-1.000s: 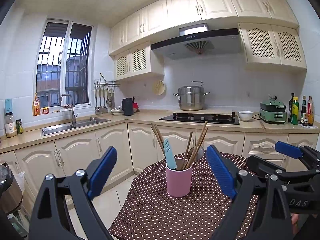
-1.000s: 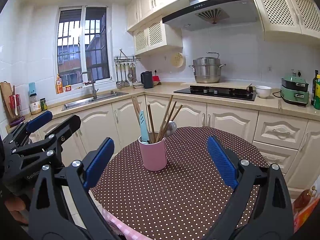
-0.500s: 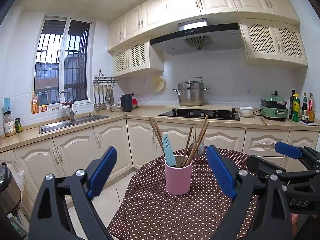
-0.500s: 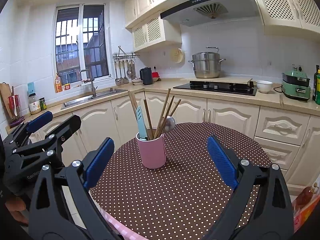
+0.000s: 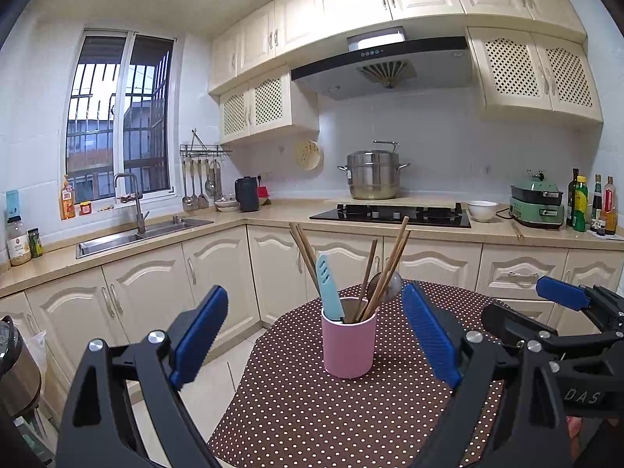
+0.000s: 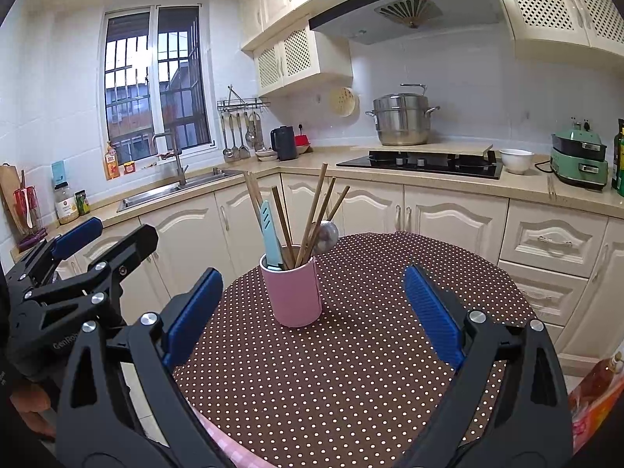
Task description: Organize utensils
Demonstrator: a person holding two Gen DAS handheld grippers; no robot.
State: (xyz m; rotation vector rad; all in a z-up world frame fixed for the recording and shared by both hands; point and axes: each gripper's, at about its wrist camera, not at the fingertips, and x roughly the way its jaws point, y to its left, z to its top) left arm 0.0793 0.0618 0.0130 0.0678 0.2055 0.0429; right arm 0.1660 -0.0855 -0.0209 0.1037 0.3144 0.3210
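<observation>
A pink cup [image 5: 349,337] [image 6: 291,287] stands upright on a round table with a brown polka-dot cloth [image 5: 351,409] [image 6: 351,351]. It holds several wooden chopsticks [image 5: 386,269] [image 6: 316,210], a light blue slotted utensil [image 5: 327,288] [image 6: 270,234] and a metal spoon [image 5: 390,284] [image 6: 327,234]. My left gripper [image 5: 316,335] is open and empty, hovering short of the cup. My right gripper [image 6: 312,312] is open too, empty, with the cup ahead between its fingers' lines. Each gripper shows at the edge of the other's view.
Cream kitchen cabinets [image 5: 218,273] and a counter run behind the table, with a sink [image 5: 128,234], a hob [image 5: 390,214], a steel pot [image 5: 372,175] and a green cooker [image 5: 538,204]. Bottles [image 5: 589,204] stand at the far right. Floor [image 5: 230,366] lies left of the table.
Both views have tilted down and shifted slightly; the cup sits a little higher in each frame. Both grippers stay open and empty. Nothing on the table has moved.
</observation>
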